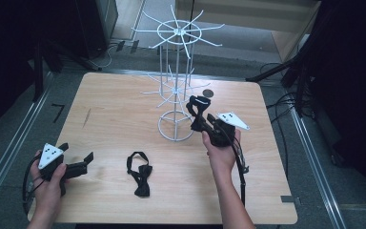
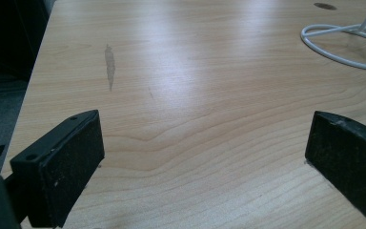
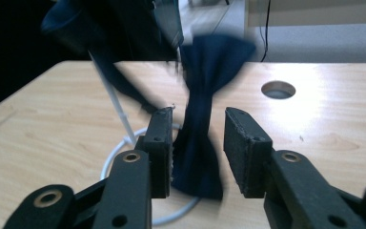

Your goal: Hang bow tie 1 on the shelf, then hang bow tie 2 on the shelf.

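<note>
A white wire rack (image 1: pixel 175 71) with spoke pegs stands on the wooden table (image 1: pixel 114 109). Just right of its base ring (image 3: pixel 115 157), a dark bow tie (image 1: pixel 197 106) hangs upright, blurred, between the jaws of my right gripper (image 1: pixel 196 120). In the right gripper view the bow tie (image 3: pixel 198 157) touches the left jaw, a gap separates it from the right jaw, and its strap (image 3: pixel 119 78) runs up and left. The right gripper (image 3: pixel 200 117) is open. A second black bow tie (image 1: pixel 139 174) lies flat near the front edge. My left gripper (image 1: pixel 77 151) rests wide open at the front left, nothing between its jaws (image 2: pixel 205 126).
A round cable hole (image 1: pixel 208 93) sits in the table behind the rack. A grey scuff mark (image 2: pixel 109 64) marks the wood ahead of the left gripper. Dark stands and cables surround the table on the floor.
</note>
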`<state>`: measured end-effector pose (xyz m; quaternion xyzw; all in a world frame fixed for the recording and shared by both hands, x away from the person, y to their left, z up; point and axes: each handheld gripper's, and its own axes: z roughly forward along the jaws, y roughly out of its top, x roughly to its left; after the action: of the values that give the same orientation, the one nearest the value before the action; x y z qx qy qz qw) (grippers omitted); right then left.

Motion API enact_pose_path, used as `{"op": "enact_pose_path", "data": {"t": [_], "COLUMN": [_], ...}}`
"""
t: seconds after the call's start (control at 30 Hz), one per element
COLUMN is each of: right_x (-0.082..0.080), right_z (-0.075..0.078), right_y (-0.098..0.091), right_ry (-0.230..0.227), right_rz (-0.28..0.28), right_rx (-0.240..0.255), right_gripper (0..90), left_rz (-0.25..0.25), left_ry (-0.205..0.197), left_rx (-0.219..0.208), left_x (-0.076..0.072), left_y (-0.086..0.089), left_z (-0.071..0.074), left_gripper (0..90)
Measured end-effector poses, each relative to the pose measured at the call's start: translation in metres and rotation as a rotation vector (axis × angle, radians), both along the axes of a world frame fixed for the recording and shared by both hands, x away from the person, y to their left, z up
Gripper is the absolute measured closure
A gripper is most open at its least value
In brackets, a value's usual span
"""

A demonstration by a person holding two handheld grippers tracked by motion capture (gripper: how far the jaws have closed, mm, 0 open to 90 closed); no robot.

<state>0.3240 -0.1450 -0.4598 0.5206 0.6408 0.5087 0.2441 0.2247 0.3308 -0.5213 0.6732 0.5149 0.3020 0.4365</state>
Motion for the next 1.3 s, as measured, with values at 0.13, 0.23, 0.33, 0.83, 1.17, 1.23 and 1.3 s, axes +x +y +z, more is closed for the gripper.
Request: {"op": "enact_pose_path", "data": {"t": [0.13, 0.23, 0.33, 0.83, 1.17, 1.23, 1.3], "right_x": [-0.007, -0.011, -0.019, -0.041, -0.048, -0.049, -0.05], "right_z": [-0.011, -0.015, -0.024, -0.047, -0.041, -0.039, -0.038], "right_y": [-0.003, -0.004, -0.004, -0.013, -0.008, -0.007, -0.007], "right_ry": [0.026, 0.031, 0.056, 0.137, 0.131, 0.126, 0.126], "right_rz": [0.017, 0.028, 0.05, 0.114, 0.152, 0.156, 0.16], "right_rx": [-0.028, -0.038, -0.054, -0.053, -0.05, -0.041, -0.037], "right_gripper": [62.3, 61.3, 57.1, 49.3, 48.9, 48.8, 48.8], "left_rz": [-0.002, -0.003, -0.002, -0.005, -0.015, -0.015, -0.014], "left_ry": [0.004, 0.002, 0.001, -0.001, -0.004, -0.002, -0.004], "left_rx": [0.001, 0.0, 0.0, -0.001, -0.001, 0.0, -0.001], "left_x": [0.0, 0.0, 0.0, -0.001, -0.003, -0.003, -0.003], "left_y": [0.0, 0.0, 0.0, 0.0, -0.002, -0.002, -0.002], "left_z": [0.0, 0.0, 0.0, 0.0, 0.0, 0.0, 0.0], "left_gripper": [0.0, 0.0, 0.0, 0.0, 0.0, 0.0, 0.0]}}
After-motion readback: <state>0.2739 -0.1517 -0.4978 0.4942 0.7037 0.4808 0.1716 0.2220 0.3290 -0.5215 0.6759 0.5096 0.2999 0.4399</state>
